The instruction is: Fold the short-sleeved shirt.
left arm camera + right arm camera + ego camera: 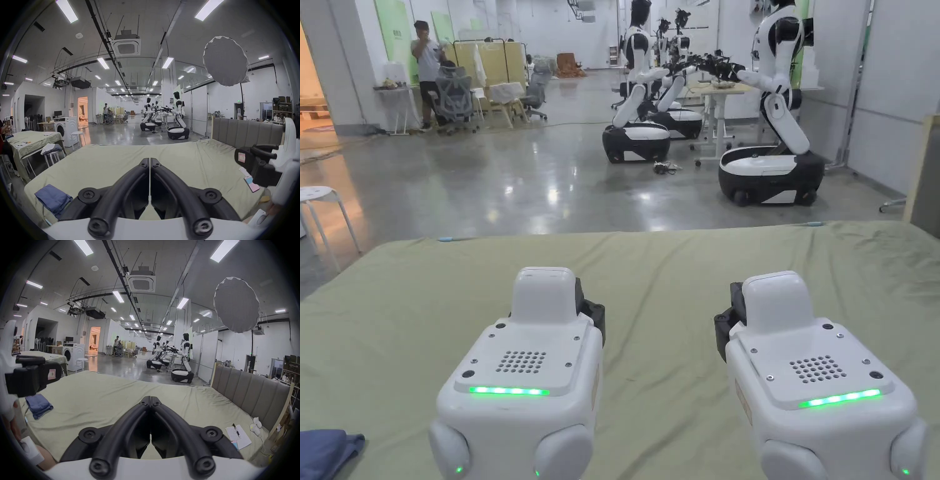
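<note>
Shirt is seen bunched at the bed's near-left corner, left of both claws; left claw is judged nearer than right claw. Both are held together, empty, above the sheet.

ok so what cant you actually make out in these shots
- Blue garment: head view, cut off by the bottom-left edge; it lies bunched, so sleeves can't be told.
- Left gripper tips: head view, hidden behind its white housing.
- Paper sheet: right gripper view, writing too small.
</note>
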The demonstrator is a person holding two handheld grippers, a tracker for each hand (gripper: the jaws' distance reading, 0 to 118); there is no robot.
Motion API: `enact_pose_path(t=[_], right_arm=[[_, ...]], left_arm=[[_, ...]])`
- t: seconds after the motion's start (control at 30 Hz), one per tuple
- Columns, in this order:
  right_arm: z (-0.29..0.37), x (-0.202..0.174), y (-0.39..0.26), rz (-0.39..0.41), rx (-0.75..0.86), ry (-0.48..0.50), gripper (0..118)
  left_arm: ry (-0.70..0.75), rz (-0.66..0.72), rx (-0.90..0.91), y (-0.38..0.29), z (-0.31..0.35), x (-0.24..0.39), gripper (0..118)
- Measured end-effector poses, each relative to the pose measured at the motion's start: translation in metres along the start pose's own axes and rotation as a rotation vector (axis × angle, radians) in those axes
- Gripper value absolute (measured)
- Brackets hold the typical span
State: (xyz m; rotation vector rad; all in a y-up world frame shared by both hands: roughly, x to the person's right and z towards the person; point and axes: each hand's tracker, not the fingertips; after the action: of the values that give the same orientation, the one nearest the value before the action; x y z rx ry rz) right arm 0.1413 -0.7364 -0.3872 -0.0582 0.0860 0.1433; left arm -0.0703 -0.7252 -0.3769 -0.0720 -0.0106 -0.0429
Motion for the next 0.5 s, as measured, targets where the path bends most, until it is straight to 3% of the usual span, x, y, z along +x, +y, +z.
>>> enact_pose_path(t=[0.03, 0.07, 0.1, 0.13, 0.17, 0.2, 0.23, 0.27, 0.37, 0.5], right_arm=[[0.000, 0.000, 0.002, -0.012, 0.006, 0.003, 0], [0.000, -0.001, 0.003, -0.015, 0.003, 0.006, 2], [-0.001, -0.002, 0.004, -0.015, -0.005, 0.011, 20], [-0.002, -0.002, 0.005, -0.009, -0.025, 0.023, 43], [-0.003, -0.004, 0.006, -0.010, -0.040, 0.030, 69], [-0.003, -0.005, 0.004, -0.014, -0.036, 0.029, 103], [-0.002, -0.006, 0.002, -0.022, -0.027, 0.029, 116], [0.003, -0.006, 0.003, -0.050, 0.063, 0.027, 118], [0.002, -0.008, 0.007, -0.047, 0.028, 0.005, 118], [0.001, -0.006, 0.016, -0.100, 0.016, 0.009, 118]], left_arm=[[0.007, -0.013, 0.010, -0.001, 0.001, 0.000, 9], [0.008, -0.011, 0.009, -0.001, 0.002, 0.000, 27], [0.006, 0.005, 0.009, 0.000, 0.003, -0.002, 67], [0.002, 0.040, 0.003, -0.001, 0.003, -0.005, 97], [0.010, 0.052, 0.001, -0.001, 0.004, -0.006, 114], [0.020, 0.055, 0.022, -0.001, 0.007, -0.007, 118], [0.038, 0.052, 0.030, 0.002, 0.007, -0.013, 118], [0.049, 0.050, 0.036, 0.003, 0.007, -0.015, 118], [0.075, 0.059, 0.009, 0.004, 0.005, -0.018, 118], [0.065, 0.096, -0.001, 0.001, 0.005, -0.023, 118]])
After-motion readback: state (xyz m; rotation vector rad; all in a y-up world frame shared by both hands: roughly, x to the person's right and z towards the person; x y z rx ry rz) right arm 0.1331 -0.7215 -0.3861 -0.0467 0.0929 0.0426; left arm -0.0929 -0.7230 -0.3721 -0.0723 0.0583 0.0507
